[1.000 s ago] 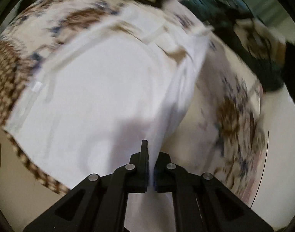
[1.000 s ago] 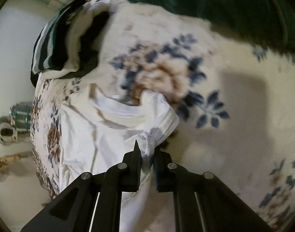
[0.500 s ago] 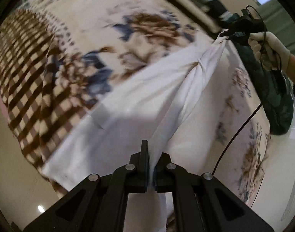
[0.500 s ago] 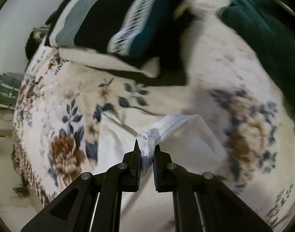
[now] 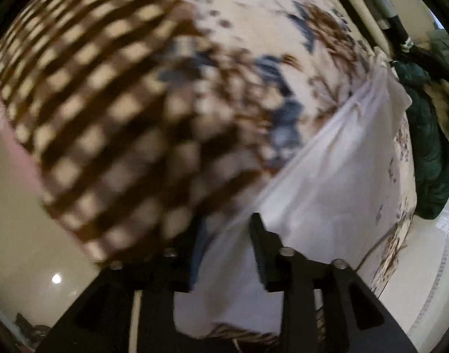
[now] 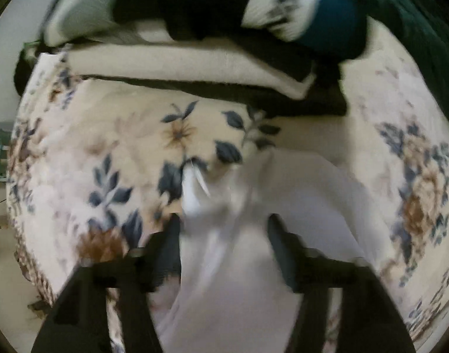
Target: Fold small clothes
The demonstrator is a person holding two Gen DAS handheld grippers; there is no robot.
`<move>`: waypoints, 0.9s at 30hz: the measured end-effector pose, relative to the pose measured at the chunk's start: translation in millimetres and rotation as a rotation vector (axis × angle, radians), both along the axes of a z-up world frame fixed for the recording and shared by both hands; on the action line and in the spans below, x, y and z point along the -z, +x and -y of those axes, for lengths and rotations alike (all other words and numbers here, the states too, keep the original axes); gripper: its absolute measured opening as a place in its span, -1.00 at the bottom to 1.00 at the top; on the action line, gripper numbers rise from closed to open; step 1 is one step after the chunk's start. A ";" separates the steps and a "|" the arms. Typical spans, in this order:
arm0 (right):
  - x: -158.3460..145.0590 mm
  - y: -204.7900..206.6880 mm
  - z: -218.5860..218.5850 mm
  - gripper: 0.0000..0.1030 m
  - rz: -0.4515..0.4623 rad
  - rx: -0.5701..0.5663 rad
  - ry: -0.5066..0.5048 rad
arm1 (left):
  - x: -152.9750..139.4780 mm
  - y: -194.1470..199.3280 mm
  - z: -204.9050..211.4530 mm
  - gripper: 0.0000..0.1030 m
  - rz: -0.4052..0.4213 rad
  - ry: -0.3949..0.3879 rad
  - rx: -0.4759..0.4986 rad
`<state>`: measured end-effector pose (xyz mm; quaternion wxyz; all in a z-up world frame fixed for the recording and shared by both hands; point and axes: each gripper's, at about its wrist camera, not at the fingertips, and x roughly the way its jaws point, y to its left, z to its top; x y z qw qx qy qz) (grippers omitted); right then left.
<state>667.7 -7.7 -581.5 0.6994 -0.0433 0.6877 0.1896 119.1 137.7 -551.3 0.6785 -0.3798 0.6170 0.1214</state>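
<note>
Both my claws, left claw [image 5: 224, 232] and right claw [image 6: 223, 229], are opening, releasing the small white cotton shirt [image 5: 327, 182]; this fold is laid.

A small white garment [image 5: 327, 194] lies stretched in a long band across a flower-patterned blanket [image 6: 112, 153], creased along its length, one bunched end [image 6: 195, 188] rumpled near a stack of folded clothes [image 6: 195, 44].

Smooth white cloth garment [image 5: 327, 182], fleecy blanket [image 6: 121, 135]
</note>
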 end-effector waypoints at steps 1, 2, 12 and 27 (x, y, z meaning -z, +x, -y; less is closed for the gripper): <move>-9.3 -13.1 7.4 0.28 0.013 -0.013 -0.002 | -2.4 -2.9 -4.4 -0.37 0.005 -0.014 0.004; -16.6 -26.8 14.9 0.28 0.020 -0.022 -0.004 | -4.2 -3.2 -6.3 -0.37 0.005 -0.013 0.018; -12.7 -260.6 115.6 0.28 -0.137 0.064 0.004 | -31.8 25.1 49.3 -0.25 0.065 0.072 0.310; 48.8 -474.1 156.2 0.28 -0.275 0.319 0.131 | -1.3 -1.6 32.9 -0.22 -0.060 0.250 0.396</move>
